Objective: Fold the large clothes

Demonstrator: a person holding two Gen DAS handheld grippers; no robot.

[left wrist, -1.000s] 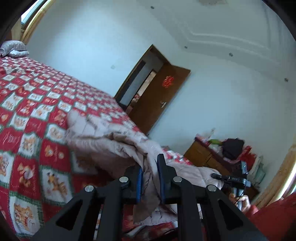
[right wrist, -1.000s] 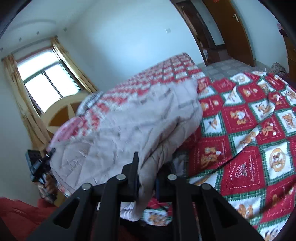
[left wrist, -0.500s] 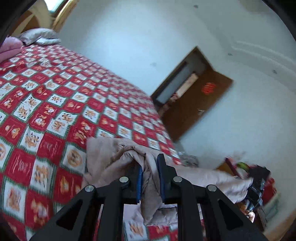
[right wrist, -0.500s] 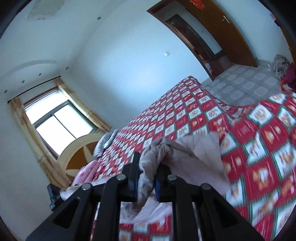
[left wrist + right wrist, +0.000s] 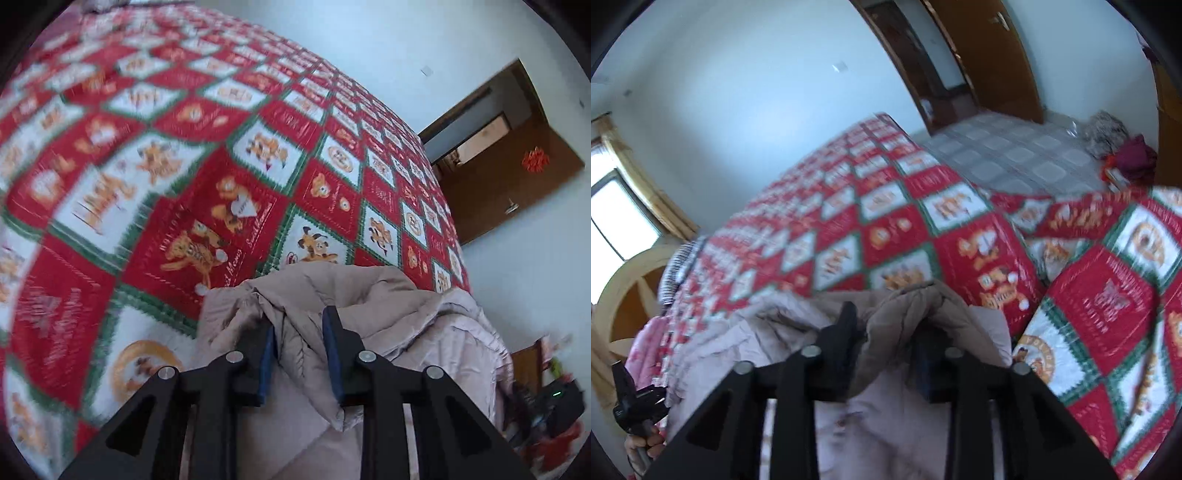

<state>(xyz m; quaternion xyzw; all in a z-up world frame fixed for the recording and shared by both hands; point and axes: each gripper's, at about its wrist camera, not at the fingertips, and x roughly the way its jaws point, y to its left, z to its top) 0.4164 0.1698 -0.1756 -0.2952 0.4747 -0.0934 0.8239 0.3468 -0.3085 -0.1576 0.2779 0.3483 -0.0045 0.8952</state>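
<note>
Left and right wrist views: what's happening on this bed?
A person is folding a beige quilted coat on a red patterned bedspread. Both the left gripper and the right gripper have just been opening, with a fold of the coat between each pair of jaws, so the coat looks freshly laid down.

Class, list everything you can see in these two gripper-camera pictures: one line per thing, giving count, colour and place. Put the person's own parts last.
Padded coat: one, beige-pink, on the near edge of the bed, a fold between each gripper's fingers.
Bedspread: one, red, white and green with cartoon squares, covering the bed.
Door: one, brown, open, at the far wall.
Window: one, bright, yellow curtains, left of the right wrist view.
Headboard: one, pale wood, rounded, under the window.
Left gripper: black, blue pads, jaws just opening, fold between them.
Right gripper: black, jaws just opening around a fold.
</note>
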